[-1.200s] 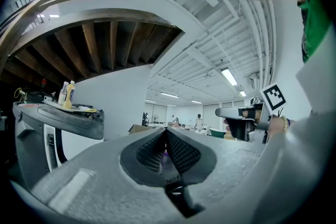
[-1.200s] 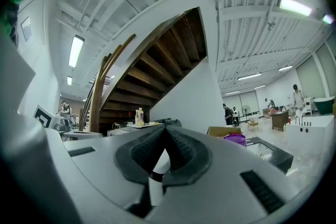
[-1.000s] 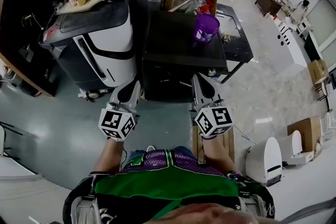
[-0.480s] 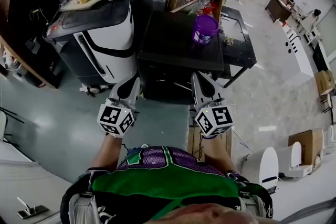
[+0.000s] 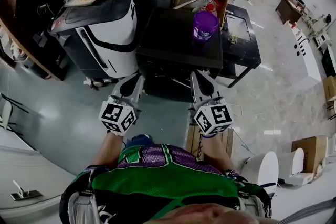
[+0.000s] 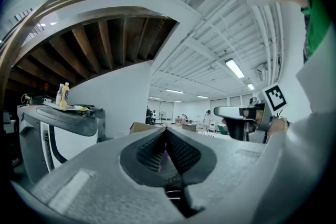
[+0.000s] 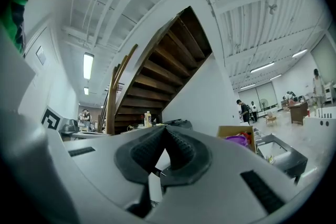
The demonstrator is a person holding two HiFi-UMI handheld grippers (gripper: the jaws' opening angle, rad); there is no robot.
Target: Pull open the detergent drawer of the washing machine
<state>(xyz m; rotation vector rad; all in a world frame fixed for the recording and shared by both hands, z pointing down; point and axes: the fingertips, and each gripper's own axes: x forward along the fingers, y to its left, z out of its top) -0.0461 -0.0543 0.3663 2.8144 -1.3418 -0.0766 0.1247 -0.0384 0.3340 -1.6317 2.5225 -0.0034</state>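
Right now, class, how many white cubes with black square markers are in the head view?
2: one cube on the left gripper, another on the right gripper; none seem hidden.

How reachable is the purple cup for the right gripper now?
Probably yes. The right gripper, shut and empty, is in front of the black machine; nothing stands between it and the purple cup on top. It would need to advance and open.
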